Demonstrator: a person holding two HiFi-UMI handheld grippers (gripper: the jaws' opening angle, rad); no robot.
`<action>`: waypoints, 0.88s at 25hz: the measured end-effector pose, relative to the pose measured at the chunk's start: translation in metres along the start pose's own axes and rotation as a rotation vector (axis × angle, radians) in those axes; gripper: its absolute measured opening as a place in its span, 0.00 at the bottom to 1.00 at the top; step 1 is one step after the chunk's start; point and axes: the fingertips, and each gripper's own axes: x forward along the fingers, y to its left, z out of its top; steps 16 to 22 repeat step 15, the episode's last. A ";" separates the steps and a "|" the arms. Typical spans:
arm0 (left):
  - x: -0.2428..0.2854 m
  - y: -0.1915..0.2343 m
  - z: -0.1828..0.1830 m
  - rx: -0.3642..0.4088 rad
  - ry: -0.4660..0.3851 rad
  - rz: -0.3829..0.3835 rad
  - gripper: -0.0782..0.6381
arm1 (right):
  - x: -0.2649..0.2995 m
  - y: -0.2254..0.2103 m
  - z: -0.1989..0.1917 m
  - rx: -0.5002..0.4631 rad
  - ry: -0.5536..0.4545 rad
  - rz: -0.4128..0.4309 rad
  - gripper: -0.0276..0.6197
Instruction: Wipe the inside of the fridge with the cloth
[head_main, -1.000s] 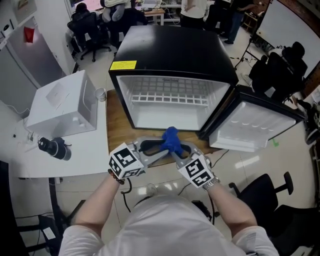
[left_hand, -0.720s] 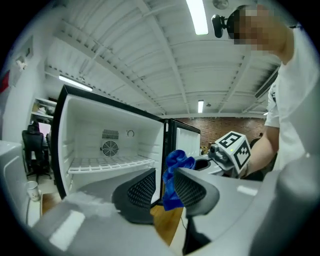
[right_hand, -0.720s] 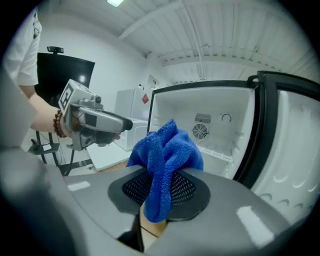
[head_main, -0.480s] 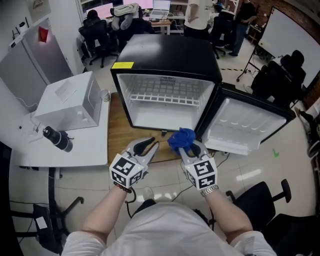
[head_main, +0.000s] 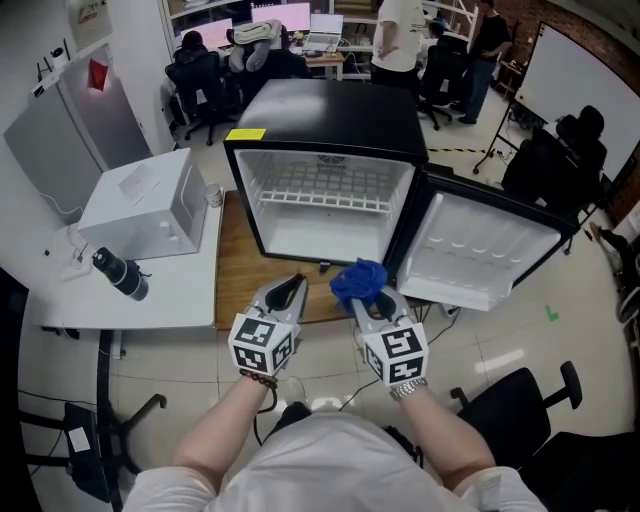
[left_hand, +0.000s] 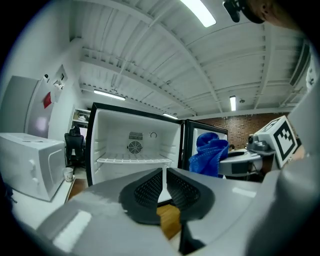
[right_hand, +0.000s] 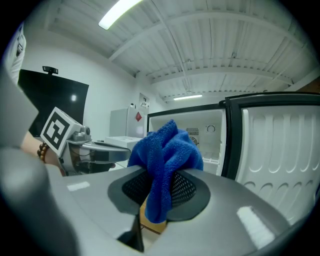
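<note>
**Cloth (head_main: 360, 280) clamped in the right hand-held gripper, facing the open fridge**

The right hand-held gripper (head_main: 368, 298) is clenched on the blue cloth. The cloth is bunched above the jaws, and one fold hangs down between the pads (right_hand: 187, 187).

Just to its left, the left hand-held gripper (head_main: 290, 288) has just been closing. Its jaws now meet with nothing between them.

Straight ahead of both stands the black fridge (head_main: 330, 110) on a wooden board (head_main: 235, 280). Its white interior faces them, and a wire shelf (head_main: 325, 190) runs across the upper part.

The fridge door (head_main: 490, 250) is swung wide, ahead and to the right of the right hand-held gripper. Its moulded inner face is turned toward the person.

Left of the left hand-held gripper, a white tabletop (head_main: 150, 300) carries a white box (head_main: 140, 215) and a dark cylinder (head_main: 120, 275) lying on its side. A paper cup (head_main: 213, 194) stands between the box and the fridge.

An office chair (head_main: 530, 400) sits behind and to the right. People sit and stand at desks beyond the fridge.
</note>
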 end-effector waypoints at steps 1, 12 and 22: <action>0.000 -0.001 0.000 0.001 0.003 0.001 0.15 | -0.001 0.001 0.000 0.000 -0.003 -0.001 0.16; -0.004 -0.016 -0.007 0.037 0.030 0.003 0.11 | -0.009 0.007 -0.005 0.013 0.004 0.002 0.16; -0.004 -0.020 -0.009 0.042 0.030 -0.004 0.11 | -0.009 0.008 -0.006 0.010 0.006 0.004 0.16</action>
